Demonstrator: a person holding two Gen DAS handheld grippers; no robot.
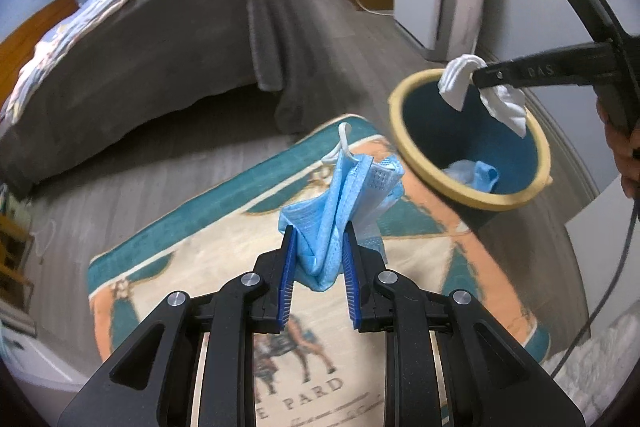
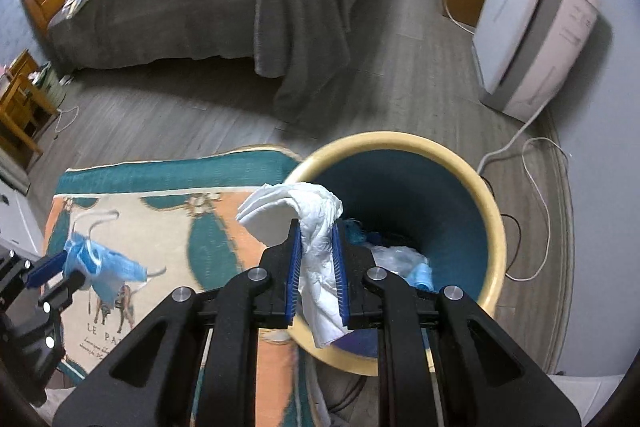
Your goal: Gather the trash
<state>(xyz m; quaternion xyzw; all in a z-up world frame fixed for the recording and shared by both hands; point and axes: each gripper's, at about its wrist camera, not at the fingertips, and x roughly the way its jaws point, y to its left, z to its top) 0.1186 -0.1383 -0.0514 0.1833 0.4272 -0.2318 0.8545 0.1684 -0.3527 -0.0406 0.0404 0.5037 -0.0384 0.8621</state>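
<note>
While bare grey floor (image 2: 192, 123) lies open between the bed (image 2: 224, 7) and the rug (image 2: 168, 219), the left gripper (image 1: 319, 239) hangs over the rug's patterned middle, clamped on a crumpled blue face mask (image 1: 340, 195) with a white ear loop sticking up. To its right, the bin (image 2: 494, 223), teal inside with a yellow rim, stands at the rug's edge, some blue and clear scraps already at its bottom. Over the bin's near rim, the right gripper (image 2: 316, 255) is clamped on a wrinkled white tissue (image 2: 316, 227), its ends drooping.
</note>
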